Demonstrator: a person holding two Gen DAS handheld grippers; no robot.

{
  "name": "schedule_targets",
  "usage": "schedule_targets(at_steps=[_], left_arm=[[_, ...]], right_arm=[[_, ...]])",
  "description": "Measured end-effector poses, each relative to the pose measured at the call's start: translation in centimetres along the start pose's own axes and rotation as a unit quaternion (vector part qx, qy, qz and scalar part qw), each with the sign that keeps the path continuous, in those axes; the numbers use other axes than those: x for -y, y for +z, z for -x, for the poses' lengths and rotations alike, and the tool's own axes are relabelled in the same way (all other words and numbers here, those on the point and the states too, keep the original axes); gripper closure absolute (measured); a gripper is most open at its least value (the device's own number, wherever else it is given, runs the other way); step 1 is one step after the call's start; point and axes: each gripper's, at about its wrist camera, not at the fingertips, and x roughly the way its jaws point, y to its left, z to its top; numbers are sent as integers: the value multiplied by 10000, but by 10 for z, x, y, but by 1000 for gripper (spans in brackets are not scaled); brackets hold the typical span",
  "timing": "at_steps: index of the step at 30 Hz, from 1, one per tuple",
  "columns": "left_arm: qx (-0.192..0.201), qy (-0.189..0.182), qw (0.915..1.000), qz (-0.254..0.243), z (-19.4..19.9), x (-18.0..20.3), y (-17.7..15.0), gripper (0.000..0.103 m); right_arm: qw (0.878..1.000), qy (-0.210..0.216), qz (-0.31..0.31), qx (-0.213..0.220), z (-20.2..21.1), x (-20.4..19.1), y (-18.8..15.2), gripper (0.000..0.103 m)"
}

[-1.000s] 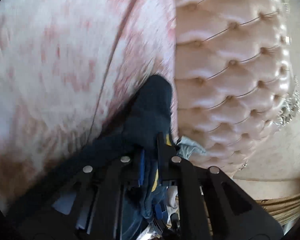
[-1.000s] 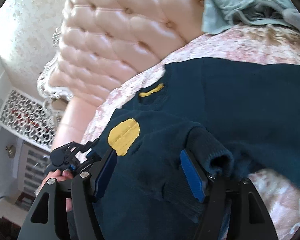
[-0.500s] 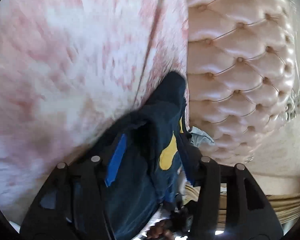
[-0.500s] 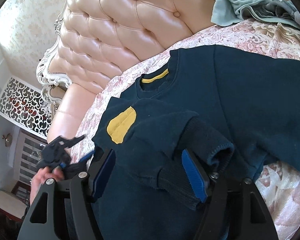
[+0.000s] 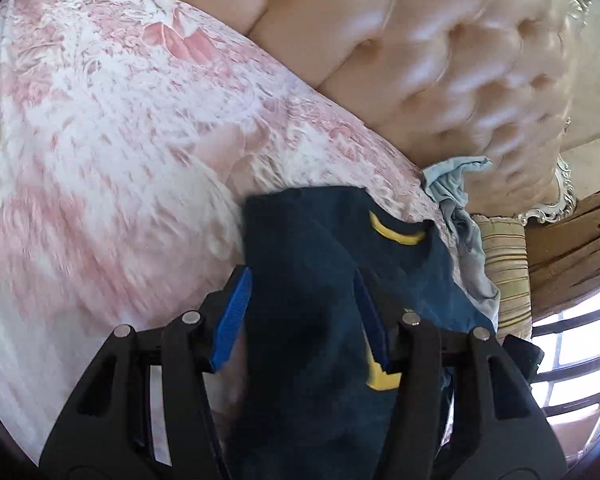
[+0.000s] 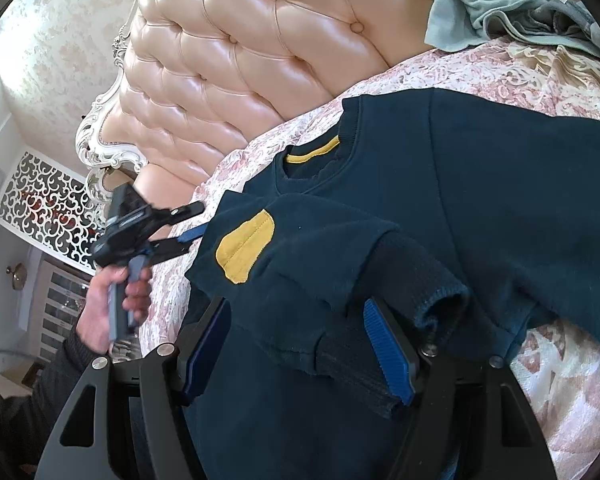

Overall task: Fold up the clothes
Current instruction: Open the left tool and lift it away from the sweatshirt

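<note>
A navy sweater (image 6: 500,180) with a yellow collar trim (image 6: 312,150) lies spread on the pink floral bedspread (image 5: 100,140). One sleeve, with a yellow elbow patch (image 6: 244,248) and a ribbed cuff (image 6: 424,292), is folded across the body. My right gripper (image 6: 296,308) stands open over that sleeve, and its blue pads do not press the cloth. A hand holds my left gripper (image 6: 192,224) at the sweater's left edge. In the left wrist view this gripper (image 5: 300,280) is open, with the sweater (image 5: 320,248) lying below and between its fingers.
A tufted pink headboard (image 6: 240,60) runs along the bed's far side. Grey-blue clothes (image 6: 500,8) are heaped against it beyond the sweater. A striped pillow (image 5: 504,264) and a barred window (image 5: 572,344) are at the right. A white lattice screen (image 6: 48,208) stands left.
My left gripper was shut on dark cloth; it has let go, opened, rolled and pulled back to the sweater's edge. The sleeve now lies across the body. My right gripper has not moved.
</note>
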Motion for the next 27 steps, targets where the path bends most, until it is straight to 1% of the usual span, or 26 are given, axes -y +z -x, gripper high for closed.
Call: schedule_targets(at_steps=[1,2,4,6,8,9,11,12,13,14,15,16,17,19,21,23,24,26,27], left_arm=[[-180,-107,9997,-79,-4,-3,2,47],[-360,-213,9990,-159,-8,-6,5,50],[-710,-418,9961,-327,-16,-11,9,50],[-929,-493,9931,-516,-21,-9,11,51],[-1124,-488,9898,-723,-25,-4,12,63],[-1120,-393,9892,-864,-22,-1,13,94],[-1093,-231,9875,-1112,-17,4,16,93],[-1022,-252,9883,-1104,-13,2,17,93],[-1043,-176,9881,-1118,-14,-1,16,93],[-1097,-22,9874,-1137,-20,-2,14,92],[-1140,140,9867,-1152,-26,-2,12,86],[-1127,278,9867,-1141,-30,-1,9,82],[-1087,212,9879,-1087,-28,-1,9,80],[-930,194,9907,-970,-18,-1,9,64],[-724,229,9932,-877,-5,-3,10,60],[-489,190,9952,-822,10,-3,10,57],[-362,148,9961,-790,16,-3,11,57],[-67,-60,9976,-683,25,2,16,56],[-67,56,9983,-582,22,3,19,55]], right_arm=[[10000,9,-7,1,1,0,0,33],[10000,10,-4,2,1,1,-1,33],[10000,5,8,5,2,0,-1,33],[10000,-3,9,5,2,0,-2,33],[10000,-8,11,7,2,0,-2,33],[10000,-1,12,5,3,0,-2,33],[10000,26,4,4,4,0,-1,33],[10000,41,-3,0,3,0,-1,33],[10000,55,-8,-6,3,0,-1,33],[10000,68,-12,-11,3,0,-1,33],[10000,68,-13,-17,3,0,-1,33],[10000,64,-13,-23,3,0,-1,33],[10000,66,-21,-26,3,0,-1,33],[10000,75,-45,-32,4,0,-1,33],[9999,75,-60,-40,5,0,-1,33],[10000,66,-60,-41,5,0,-1,33],[10000,64,-64,-36,5,0,-1,33],[10000,61,-75,-26,5,-1,-1,33],[10000,55,-66,-23,4,-1,-2,33]])
